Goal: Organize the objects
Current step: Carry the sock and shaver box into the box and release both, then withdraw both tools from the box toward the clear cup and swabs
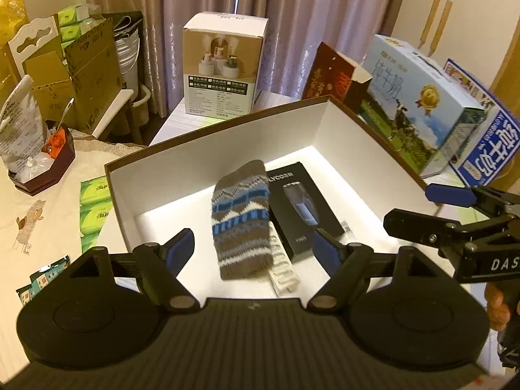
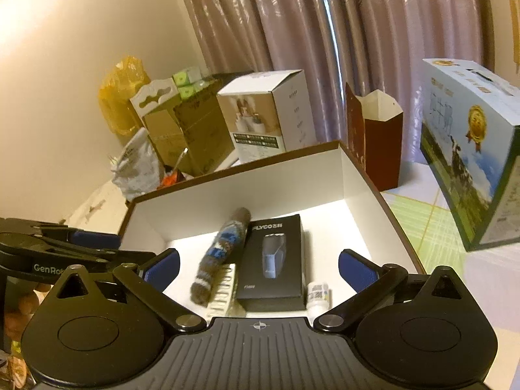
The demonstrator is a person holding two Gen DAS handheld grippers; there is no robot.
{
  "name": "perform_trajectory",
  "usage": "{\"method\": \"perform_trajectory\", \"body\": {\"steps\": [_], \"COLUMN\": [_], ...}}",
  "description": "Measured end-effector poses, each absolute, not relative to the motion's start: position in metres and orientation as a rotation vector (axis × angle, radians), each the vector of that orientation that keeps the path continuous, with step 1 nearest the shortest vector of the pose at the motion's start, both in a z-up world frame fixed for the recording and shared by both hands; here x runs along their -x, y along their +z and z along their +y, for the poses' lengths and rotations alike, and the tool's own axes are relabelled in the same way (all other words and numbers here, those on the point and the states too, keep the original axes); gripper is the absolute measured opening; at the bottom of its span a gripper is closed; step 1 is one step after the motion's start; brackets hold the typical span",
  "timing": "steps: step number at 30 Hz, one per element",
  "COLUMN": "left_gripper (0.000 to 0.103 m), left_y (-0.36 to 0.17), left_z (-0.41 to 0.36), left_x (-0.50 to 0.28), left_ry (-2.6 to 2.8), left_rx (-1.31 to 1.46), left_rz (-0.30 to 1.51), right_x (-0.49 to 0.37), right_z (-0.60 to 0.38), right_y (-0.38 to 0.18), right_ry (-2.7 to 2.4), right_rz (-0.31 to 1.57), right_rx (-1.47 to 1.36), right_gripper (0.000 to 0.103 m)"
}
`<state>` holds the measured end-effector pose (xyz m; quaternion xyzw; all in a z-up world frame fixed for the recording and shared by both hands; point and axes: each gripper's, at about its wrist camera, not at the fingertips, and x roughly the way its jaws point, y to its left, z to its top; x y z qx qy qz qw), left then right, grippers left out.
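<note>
Hovering with left gripper and right gripper both spread wide and empty over the open box; judging the knitted sock lying inside, beside the black carton, as light, soft, best pinched mid-length

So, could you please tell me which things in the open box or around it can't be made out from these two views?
- Clear ridged item: left wrist view, partly under the knitted sock; identity unclear.
- Small white bottle: right wrist view, label too small to read.
- Blue carton: left wrist view, cut off by the fisheye edge.
- Box front wall: hidden behind both grippers' bodies.
</note>
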<state>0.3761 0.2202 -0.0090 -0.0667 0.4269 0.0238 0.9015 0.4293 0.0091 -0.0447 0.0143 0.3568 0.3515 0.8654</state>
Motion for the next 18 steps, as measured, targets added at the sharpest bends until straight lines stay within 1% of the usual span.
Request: {"method": "perform_trajectory", "body": {"steps": [10,18], "left_gripper": [0.077,0.077], "left_y": [0.010,0.012], "left_z": [0.201,0.184], "left_x": [-0.325,-0.288], "left_ry": [0.029,0.015], "left_rx": [0.146,0.143], "left_rz": [0.852,0.856], "right_x": [-0.387,-0.354], "right_z": [-0.017,-0.040], "right_y": [-0.025,-0.018], "right_ry": [0.722,0.699], "right_rz": [0.720,0.708], "right_rx": [-0.089,-0.146], "right_gripper": [0.101,0.101]}}
